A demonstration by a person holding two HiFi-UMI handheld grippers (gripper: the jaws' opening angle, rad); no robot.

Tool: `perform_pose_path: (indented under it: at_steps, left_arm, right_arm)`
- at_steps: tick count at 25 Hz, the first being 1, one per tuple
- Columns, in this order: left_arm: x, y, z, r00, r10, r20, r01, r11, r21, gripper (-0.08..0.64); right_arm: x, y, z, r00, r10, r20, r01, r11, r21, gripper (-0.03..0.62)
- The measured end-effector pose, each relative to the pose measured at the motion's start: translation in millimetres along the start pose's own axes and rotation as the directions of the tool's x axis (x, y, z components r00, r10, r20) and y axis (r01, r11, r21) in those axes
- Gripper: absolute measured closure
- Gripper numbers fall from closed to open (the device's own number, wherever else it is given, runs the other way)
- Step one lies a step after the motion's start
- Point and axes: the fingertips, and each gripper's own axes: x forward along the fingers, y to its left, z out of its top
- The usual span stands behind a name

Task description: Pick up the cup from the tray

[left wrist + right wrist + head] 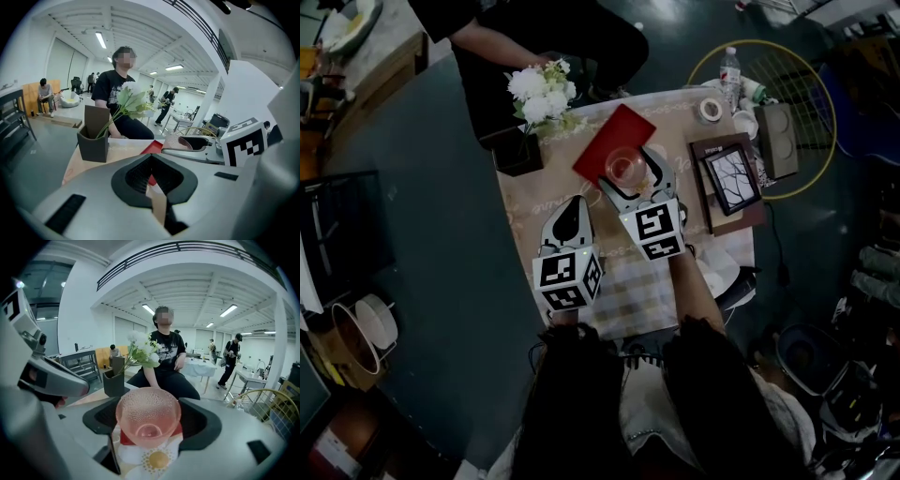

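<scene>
A clear, dimpled pink cup (625, 169) stands at the near edge of the red tray (614, 141) on the table. My right gripper (630, 173) reaches around it. In the right gripper view the cup (148, 416) fills the gap between the jaws, and both dark pads (199, 423) lie against its sides, above the tray (125, 437) and a flower-print cloth. My left gripper (567, 217) hovers left of the tray with its jaws together and nothing in them. The left gripper view shows its pads (136, 176) meeting, with the tray (152, 147) ahead.
A dark vase (521, 150) with white flowers (542, 94) stands at the table's far left corner. A framed picture (731, 178), a tape roll (710, 110) and a bottle (729, 67) sit on the right. A person (544, 37) sits at the far side.
</scene>
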Motion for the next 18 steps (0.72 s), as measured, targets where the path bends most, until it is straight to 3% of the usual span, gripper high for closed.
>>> perform_pose_path:
  at_steps: [6, 15, 18]
  left_arm:
    - [-15, -5, -13, 1.000, -0.029, 0.004, 0.029, 0.999, -0.037, 0.554]
    - [-25, -10, -37, 0.999, -0.025, -0.021, 0.025, 1.000, 0.001, 0.554]
    - [-25, -10, -42, 0.999, -0.039, -0.022, 0.038, 0.998, -0.050, 0.554]
  right_arm:
    - [-31, 4, -22, 0.998, -0.056, -0.031, 0.055, 0.998, -0.009, 0.199]
    - [-44, 7, -67, 0.994, -0.086, -0.063, 0.089, 0.995, 0.040, 0.199]
    - [-45, 9, -77, 0.994, -0.092, -0.059, 0.096, 0.993, 0.062, 0.199]
